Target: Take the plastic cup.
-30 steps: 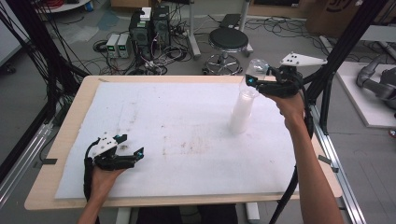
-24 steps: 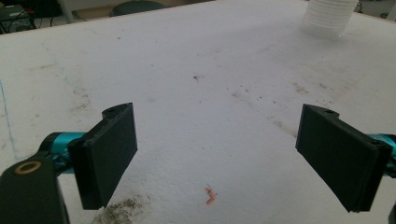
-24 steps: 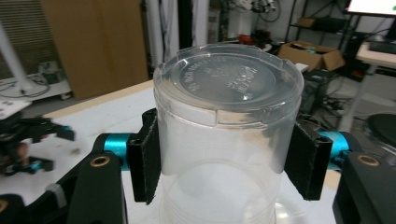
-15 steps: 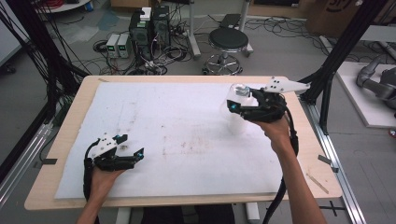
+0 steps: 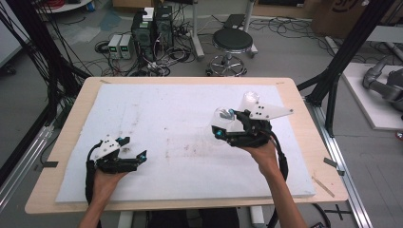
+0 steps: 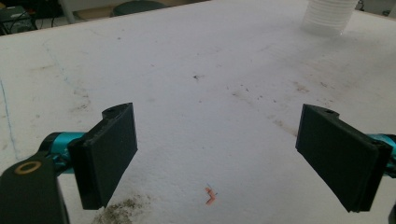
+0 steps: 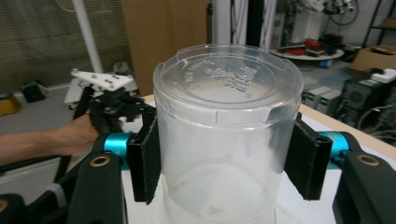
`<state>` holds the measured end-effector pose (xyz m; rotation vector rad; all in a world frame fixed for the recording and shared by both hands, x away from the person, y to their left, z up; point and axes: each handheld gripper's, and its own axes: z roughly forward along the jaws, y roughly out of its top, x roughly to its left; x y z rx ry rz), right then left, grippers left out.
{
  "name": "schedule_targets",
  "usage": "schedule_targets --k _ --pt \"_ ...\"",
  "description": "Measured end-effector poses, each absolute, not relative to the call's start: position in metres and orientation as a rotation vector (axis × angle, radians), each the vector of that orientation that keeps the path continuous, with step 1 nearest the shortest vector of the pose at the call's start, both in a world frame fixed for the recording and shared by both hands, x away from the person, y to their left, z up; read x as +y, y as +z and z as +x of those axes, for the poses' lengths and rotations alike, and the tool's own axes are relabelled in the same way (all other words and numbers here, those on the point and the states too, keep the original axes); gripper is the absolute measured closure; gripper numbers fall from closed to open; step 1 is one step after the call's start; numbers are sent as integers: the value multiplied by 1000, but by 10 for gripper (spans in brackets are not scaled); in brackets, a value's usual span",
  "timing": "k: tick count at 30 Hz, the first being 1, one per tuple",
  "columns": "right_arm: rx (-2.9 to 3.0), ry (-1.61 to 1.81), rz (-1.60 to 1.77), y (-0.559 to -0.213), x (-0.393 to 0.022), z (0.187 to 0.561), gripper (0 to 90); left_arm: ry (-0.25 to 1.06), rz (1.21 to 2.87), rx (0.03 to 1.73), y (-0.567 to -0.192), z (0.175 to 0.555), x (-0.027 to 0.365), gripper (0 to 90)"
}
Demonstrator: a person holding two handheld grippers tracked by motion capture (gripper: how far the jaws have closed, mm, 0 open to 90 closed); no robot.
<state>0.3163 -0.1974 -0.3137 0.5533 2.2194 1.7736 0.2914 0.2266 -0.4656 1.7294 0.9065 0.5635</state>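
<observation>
Clear plastic cup stack (image 7: 227,135) sits clamped in the right gripper (image 5: 227,124); the left gripper (image 5: 134,158) rests wide open, empty.

Cup stack (image 5: 227,121) right of centre on foam mat (image 5: 157,114) (table (image 5: 66,118) beneath)

embossed lettering on the clear plastic cup's base (image 7: 228,79), mirrored and too faint to read

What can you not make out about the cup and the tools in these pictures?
- Cup base: cut off by the bottom edge in the right gripper view.
- Cup in the high view: partly covered by the right tool; whether it touches the mat is unclear.
- Cup stack: its top is cut off by the left gripper view's upper edge.
- Raised lettering on the cup: too blurred to read.
</observation>
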Motion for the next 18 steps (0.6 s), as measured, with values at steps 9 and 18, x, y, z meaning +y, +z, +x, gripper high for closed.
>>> schedule_targets --k 9,18 --pt "2283 1770 520 -331 -186 309 374 565 1738 910 -466 292 226 125" --pt "2317 1790 486 -334 -182 312 374 570 1750 899 -466 292 225 125"
